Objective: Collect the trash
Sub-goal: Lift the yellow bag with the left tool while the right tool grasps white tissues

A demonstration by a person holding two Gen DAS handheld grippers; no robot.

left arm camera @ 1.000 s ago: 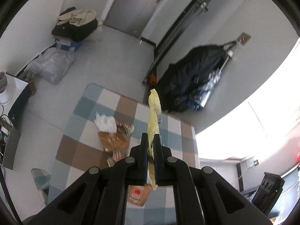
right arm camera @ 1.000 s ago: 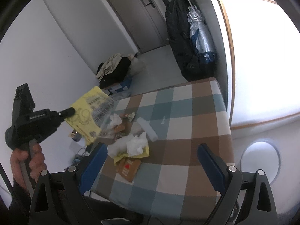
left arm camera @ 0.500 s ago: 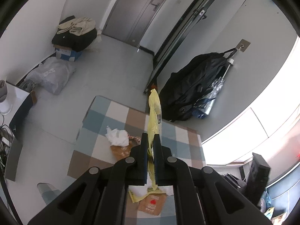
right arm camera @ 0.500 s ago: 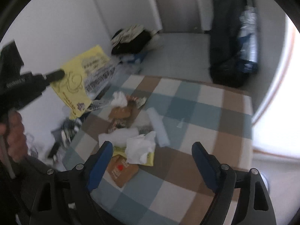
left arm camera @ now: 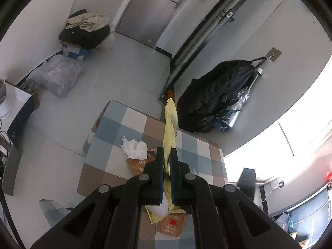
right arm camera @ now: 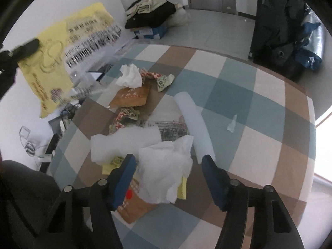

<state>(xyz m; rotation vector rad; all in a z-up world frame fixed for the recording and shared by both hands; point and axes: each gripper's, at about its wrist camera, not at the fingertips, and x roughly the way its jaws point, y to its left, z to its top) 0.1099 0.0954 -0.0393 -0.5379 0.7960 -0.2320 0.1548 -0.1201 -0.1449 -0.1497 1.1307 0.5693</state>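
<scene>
My left gripper [left arm camera: 166,155] is shut on the edge of a yellow plastic bag [left arm camera: 170,122], which stands up edge-on between its fingers; the same bag [right arm camera: 51,58] hangs printed side out at the left of the right wrist view. My right gripper [right arm camera: 168,160] hovers low over the trash pile on the checked table [right arm camera: 259,112]. Its jaws are closing, with a crumpled white tissue [right arm camera: 166,172] between them and gaps on both sides. Other trash lies beyond: a second tissue [right arm camera: 130,76], a brown paper packet [right arm camera: 130,96], crumpled wrappers [right arm camera: 159,79] and a white rolled sheet [right arm camera: 195,122].
A brown packet with a red heart [right arm camera: 132,203] and a yellow sheet lie under the near tissue. A small scrap [right arm camera: 232,123] lies to the right. Black bags [right arm camera: 276,29] lean by the wall; clothes on a box [right arm camera: 149,18] sit on the floor. A dark sleeve [right arm camera: 25,197] fills the lower left.
My right gripper has dropped toward the table and tipped down over the near tissue, its jaws narrowing. The left gripper still holds the yellow bag and has shifted slightly.
</scene>
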